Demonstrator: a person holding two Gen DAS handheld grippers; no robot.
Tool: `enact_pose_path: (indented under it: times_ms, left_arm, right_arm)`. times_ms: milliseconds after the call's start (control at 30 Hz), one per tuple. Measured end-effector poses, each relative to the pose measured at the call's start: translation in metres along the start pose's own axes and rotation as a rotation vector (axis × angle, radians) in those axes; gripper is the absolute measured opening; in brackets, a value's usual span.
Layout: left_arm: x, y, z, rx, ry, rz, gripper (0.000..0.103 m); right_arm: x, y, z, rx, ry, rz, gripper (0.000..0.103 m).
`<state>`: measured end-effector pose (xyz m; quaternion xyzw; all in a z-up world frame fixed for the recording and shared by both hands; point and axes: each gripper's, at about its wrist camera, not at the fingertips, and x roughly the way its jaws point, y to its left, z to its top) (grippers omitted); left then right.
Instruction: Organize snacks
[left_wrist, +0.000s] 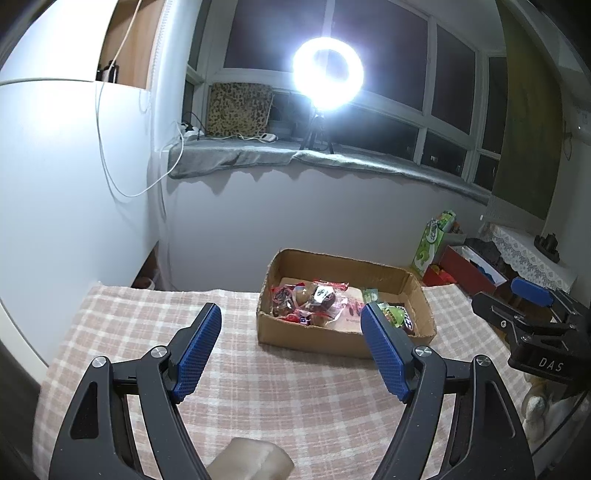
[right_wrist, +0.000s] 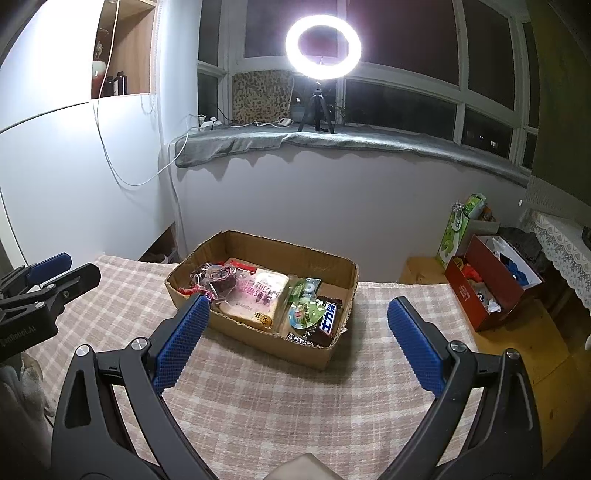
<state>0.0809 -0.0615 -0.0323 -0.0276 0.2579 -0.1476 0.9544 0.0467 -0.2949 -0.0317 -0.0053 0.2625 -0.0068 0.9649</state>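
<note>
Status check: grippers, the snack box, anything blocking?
Left gripper open, empty. Right gripper open, empty. Snacks all in cardboard box on checked cloth. Nothing in the way.

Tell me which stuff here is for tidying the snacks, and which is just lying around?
For the job: cardboard box, bread packet, chocolate bar, left gripper and right gripper, both open and empty.

Just lying about: ring light, leopard cushion, red box, green bag.

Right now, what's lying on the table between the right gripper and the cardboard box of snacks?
Nothing: in the right wrist view, only bare plaid tablecloth lies between the open right gripper and the cardboard box. All visible snacks are inside it.
</note>
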Motion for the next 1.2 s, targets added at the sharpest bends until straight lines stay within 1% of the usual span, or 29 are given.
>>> enact_pose_path:
  times_ms: [933, 1067, 1200]
  left_arm:
    - [-0.0049, -0.0022, -0.002, -0.015, -0.001, -0.001, 0.078]
    - [-0.0071, -0.0031, -0.0036, -0.014, -0.018, 0.001, 0.078]
    - [-0.0067, -0.0043, -0.005, -0.005, -0.016, 0.003, 0.078]
  right_arm:
    - [-0.0021, 0.003, -0.0001, -0.012, -0.004, -0.009, 0.099]
    - [-0.0018, 0.0027, -0.0019, -0.019, -0.004, -0.014, 0.099]
    - [-0.0011, 0.0006, -0.0049, -0.028, -0.003, -0.019, 0.099]
